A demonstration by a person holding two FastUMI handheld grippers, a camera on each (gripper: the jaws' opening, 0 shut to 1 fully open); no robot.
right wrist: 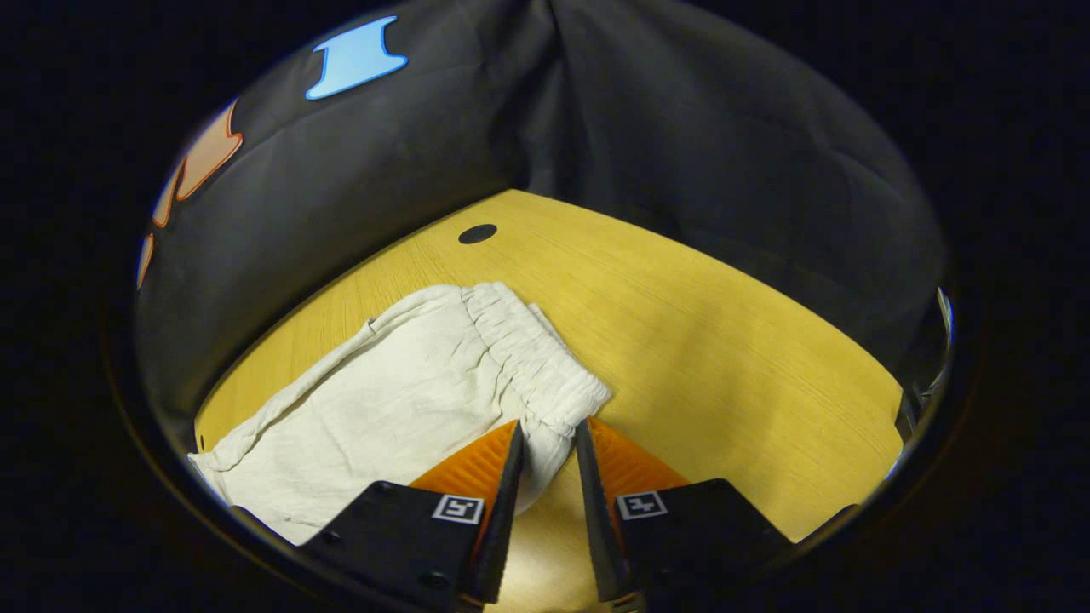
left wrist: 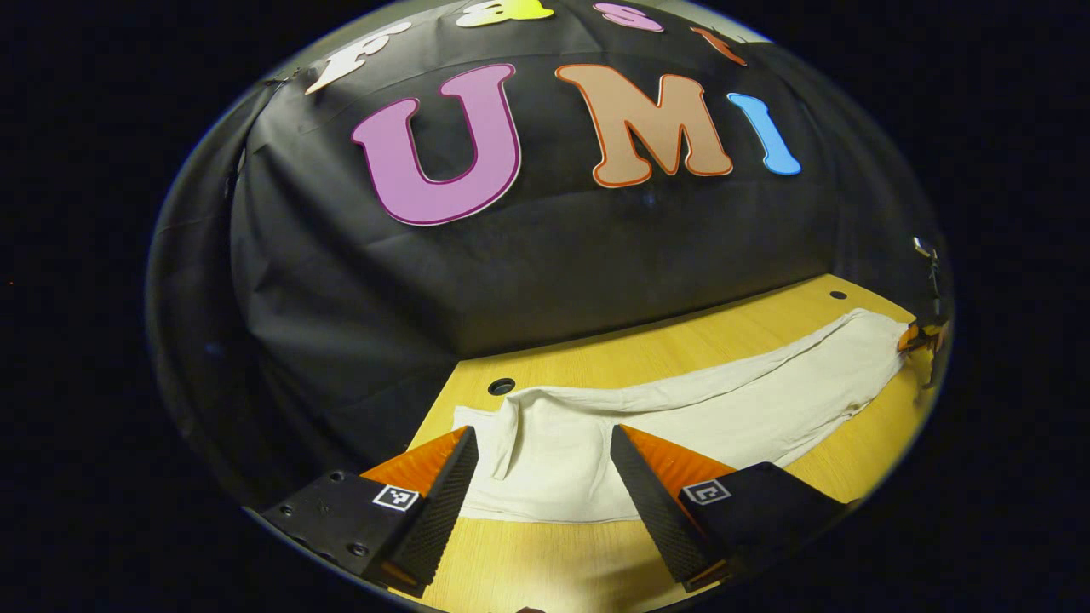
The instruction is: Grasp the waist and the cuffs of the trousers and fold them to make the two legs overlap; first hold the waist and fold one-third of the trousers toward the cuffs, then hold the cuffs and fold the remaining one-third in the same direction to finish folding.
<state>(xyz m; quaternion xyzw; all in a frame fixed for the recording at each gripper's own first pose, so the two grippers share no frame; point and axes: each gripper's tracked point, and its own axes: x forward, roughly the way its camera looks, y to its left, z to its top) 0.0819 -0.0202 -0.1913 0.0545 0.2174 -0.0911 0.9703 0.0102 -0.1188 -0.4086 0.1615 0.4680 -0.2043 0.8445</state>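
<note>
Lying flat on the table (right wrist: 724, 340): trousers (left wrist: 681, 417), stretched lengthwise near the cloth wall (left wrist: 511, 281), legs seemingly already overlapping. Pinching the waist (right wrist: 532, 366) corner: right gripper (right wrist: 549, 443), fingers nearly together with elastic bunched between them. Hovering spread wide over the cuff end (left wrist: 545, 477) of the trousers: left gripper (left wrist: 541, 464), touching nothing as far as can be told. Judging the first third-fold, waist toward cuffs, as just starting. Needing next: lifting the waist clear of the table and carrying it along the trousers toward the cuffs, laying it down about a third in, edges aligned. Probably keeping the left gripper ready for pinning or taking the cuffs.
</note>
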